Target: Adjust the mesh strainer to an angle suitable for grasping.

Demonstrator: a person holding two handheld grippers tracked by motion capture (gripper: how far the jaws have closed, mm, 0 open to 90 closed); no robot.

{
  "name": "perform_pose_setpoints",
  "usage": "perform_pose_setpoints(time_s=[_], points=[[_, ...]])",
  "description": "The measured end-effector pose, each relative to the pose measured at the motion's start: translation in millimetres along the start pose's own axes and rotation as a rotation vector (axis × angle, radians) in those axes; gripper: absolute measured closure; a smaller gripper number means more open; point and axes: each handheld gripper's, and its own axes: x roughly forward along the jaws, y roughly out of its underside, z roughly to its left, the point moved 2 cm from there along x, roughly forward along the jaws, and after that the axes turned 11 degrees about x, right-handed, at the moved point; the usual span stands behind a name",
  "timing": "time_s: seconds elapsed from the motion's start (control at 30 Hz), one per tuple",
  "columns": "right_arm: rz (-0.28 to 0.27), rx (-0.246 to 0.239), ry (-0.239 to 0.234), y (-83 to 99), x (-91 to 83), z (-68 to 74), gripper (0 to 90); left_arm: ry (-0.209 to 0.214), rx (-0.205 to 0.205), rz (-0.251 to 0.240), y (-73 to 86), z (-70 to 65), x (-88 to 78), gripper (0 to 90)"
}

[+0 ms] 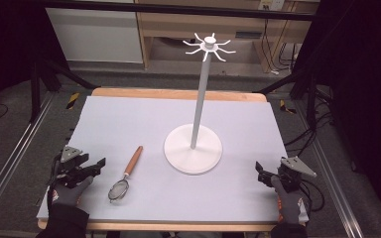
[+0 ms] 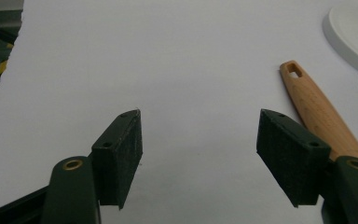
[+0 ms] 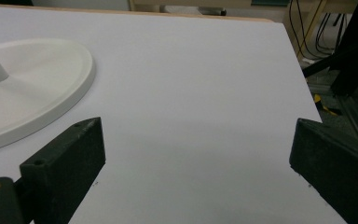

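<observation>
Tongs gape empty, left (image 1: 100, 162) and right (image 1: 259, 167); I risk rolling the strainer (image 1: 126, 173) off its round handle.

Table (image 1: 129, 92) has a wooden top with a pale grey sheet (image 1: 129, 124) laid over most of it, wood edge showing at far and near sides. Grey floor (image 1: 15, 124) around it, metal rails (image 1: 10, 163) running along both sides, yellow-black tape marks near the far corners. Behind: white panel (image 1: 94, 34), wooden shelving (image 1: 178, 25) with hanging cables (image 1: 268, 44), black curtains (image 1: 367, 74) at both sides.
</observation>
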Motion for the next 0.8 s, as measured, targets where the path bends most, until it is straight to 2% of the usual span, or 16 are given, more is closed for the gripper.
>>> perform_pose_setpoints(time_s=[0.07, 0.23, 0.4, 0.63, 0.8], points=[[0.001, -0.014, -0.01, 1.3, 1.0, 2.2, 3.8, 0.015, -0.005, -0.001, -2.2, -3.2, -1.5, 31.4], [0.003, 0.01, -0.06, 1.1, 1.2, 4.9, 3.8, 0.048, 0.003, -0.002, -8.5, -9.5, -4.6, 32.9], [0.021, -0.006, -0.044, 1.6, 1.8, 7.0, 4.1, 0.083, 0.025, -0.003, -18.4, -19.0, -9.5, 35.0], [0.024, -0.037, -0.041, 0.9, 1.6, 8.0, 4.1, 0.109, 0.053, 0.011, -28.5, -29.2, -13.0, 37.2], [0.023, -0.033, -0.056, -0.1, 0.6, 8.5, 4.0, 0.128, 0.067, 0.007, -37.0, -37.9, -13.9, 37.7]])
